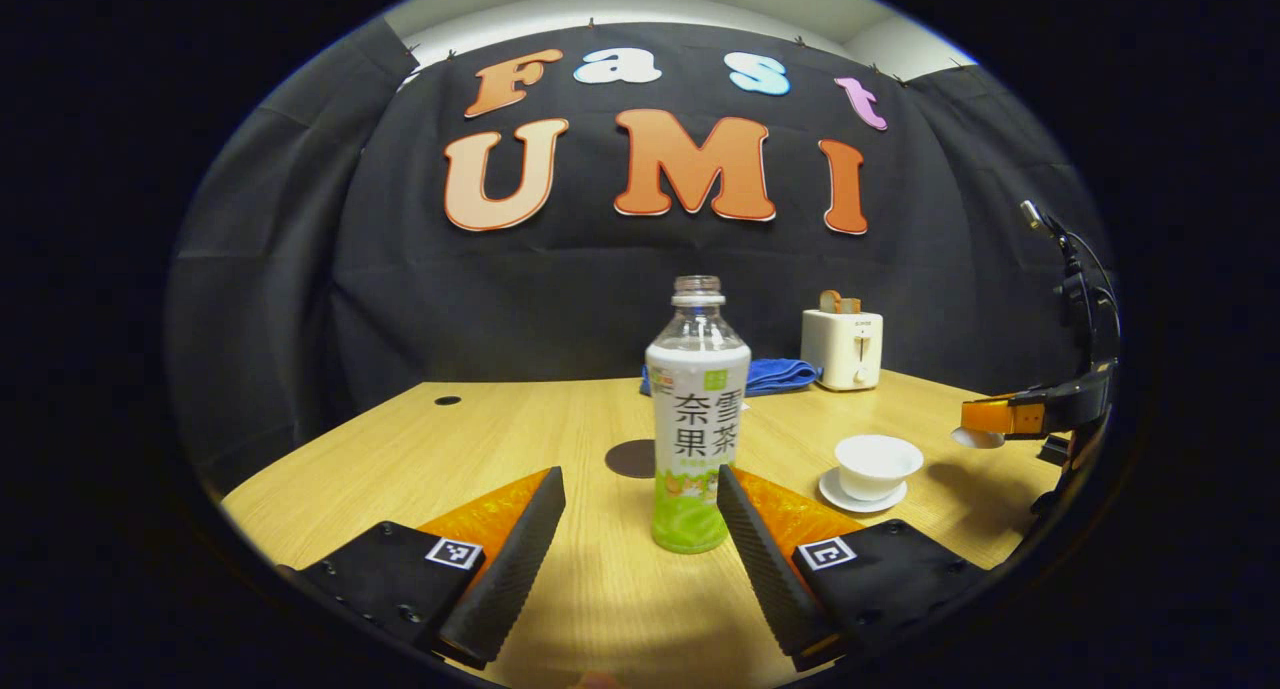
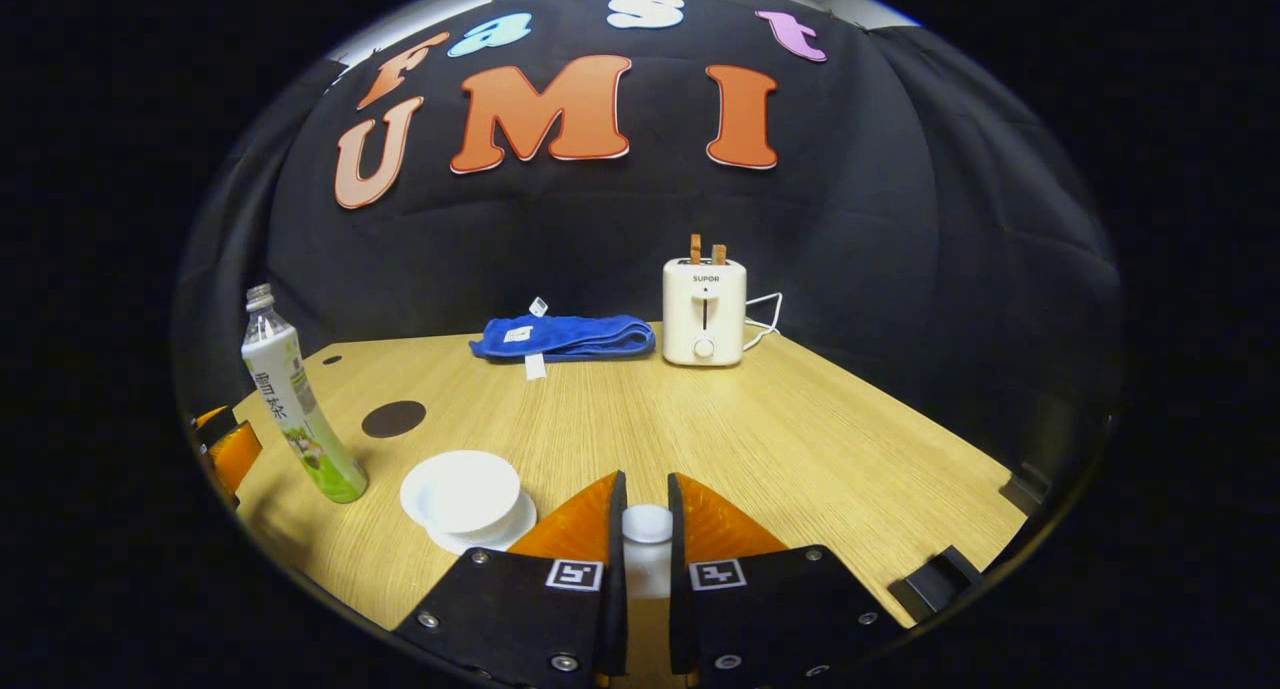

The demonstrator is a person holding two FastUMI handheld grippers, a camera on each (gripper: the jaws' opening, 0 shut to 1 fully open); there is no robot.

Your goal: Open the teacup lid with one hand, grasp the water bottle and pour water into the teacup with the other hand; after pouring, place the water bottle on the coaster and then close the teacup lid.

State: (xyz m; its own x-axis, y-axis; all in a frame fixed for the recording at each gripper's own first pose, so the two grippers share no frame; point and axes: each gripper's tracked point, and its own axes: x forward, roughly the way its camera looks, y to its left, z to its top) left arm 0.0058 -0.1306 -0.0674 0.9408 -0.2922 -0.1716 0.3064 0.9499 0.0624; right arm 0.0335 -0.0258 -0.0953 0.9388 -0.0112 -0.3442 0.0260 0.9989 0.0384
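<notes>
In the left gripper view the left gripper (image 1: 640, 529) is hovering low over the worktop (image 1: 480, 449) with its jaws spread wide, and the one water bottle (image 1: 697, 419) is standing upright between them, near the right finger but touching neither as far as can be told. The bottle is uncapped, with a white and green label. Just beyond it one dark round coaster (image 1: 630, 459) is lying flat on the wood. To the right one white teacup (image 1: 878, 466) is sitting open on its saucer (image 1: 862, 494). Farther right the right gripper (image 1: 985, 424) is hanging above the worktop, holding the one white teacup lid (image 1: 975, 437) clear of the cup.

In the right gripper view the right gripper (image 2: 646, 529) is pinching the lid knob (image 2: 647, 525) with its jaws drawn close on either side. Near and to the left the teacup (image 2: 462, 491) is showing its open mouth, the water bottle (image 2: 295, 404) is leaning in the lens at the far left, and the coaster (image 2: 393, 419) is lying behind them.

At the far edge of the worktop one folded blue towel (image 2: 565, 336) is resting beside one cream toaster (image 2: 704, 311), which is carrying two slices of toast (image 2: 706, 249).
</notes>
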